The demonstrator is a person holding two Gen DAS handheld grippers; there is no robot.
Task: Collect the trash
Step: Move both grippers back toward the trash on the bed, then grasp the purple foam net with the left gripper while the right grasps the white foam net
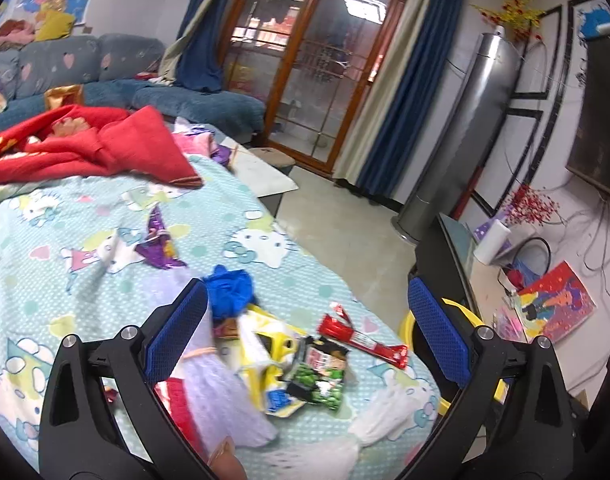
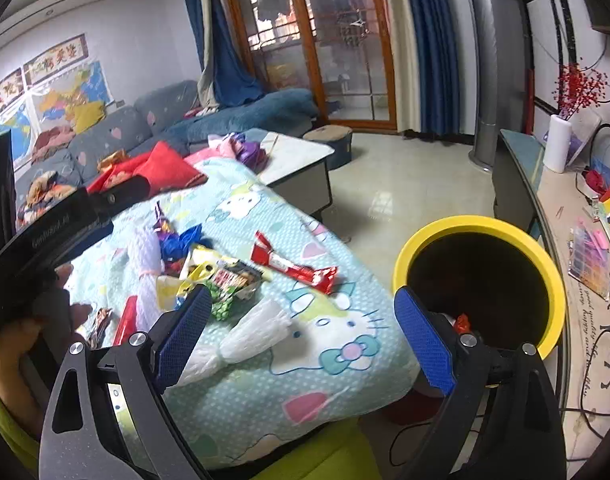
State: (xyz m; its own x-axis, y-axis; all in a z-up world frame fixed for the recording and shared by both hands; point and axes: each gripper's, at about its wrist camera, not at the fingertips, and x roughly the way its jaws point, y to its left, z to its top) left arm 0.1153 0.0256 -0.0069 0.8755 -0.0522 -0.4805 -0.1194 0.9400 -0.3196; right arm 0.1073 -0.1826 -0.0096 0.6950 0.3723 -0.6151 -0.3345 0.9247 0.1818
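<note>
Trash lies on a Hello Kitty bedsheet point(image 1: 85, 220): a red wrapper point(image 1: 361, 338), a green and black snack bag point(image 1: 321, 372), a yellow wrapper point(image 1: 271, 364), a blue crumpled bag point(image 1: 229, 290), a purple wrapper point(image 1: 159, 240) and white foam nets point(image 1: 379, 420). My left gripper point(image 1: 305, 332) is open and empty above the pile. My right gripper point(image 2: 301, 336) is open and empty over the bed's near corner, with a white foam net point(image 2: 257, 332) between its fingers. The red wrapper point(image 2: 293, 264) lies ahead of it. A yellow-rimmed black bin point(image 2: 481, 276) stands right of the bed.
A red quilt point(image 1: 85, 144) lies at the bed's far end, a blue sofa point(image 1: 125, 80) behind it. A low white table point(image 2: 301, 160) and round stool point(image 2: 331, 140) stand past the bed. A cluttered counter point(image 2: 585, 240) runs along the right wall. The left gripper's body point(image 2: 57, 224) shows at the left.
</note>
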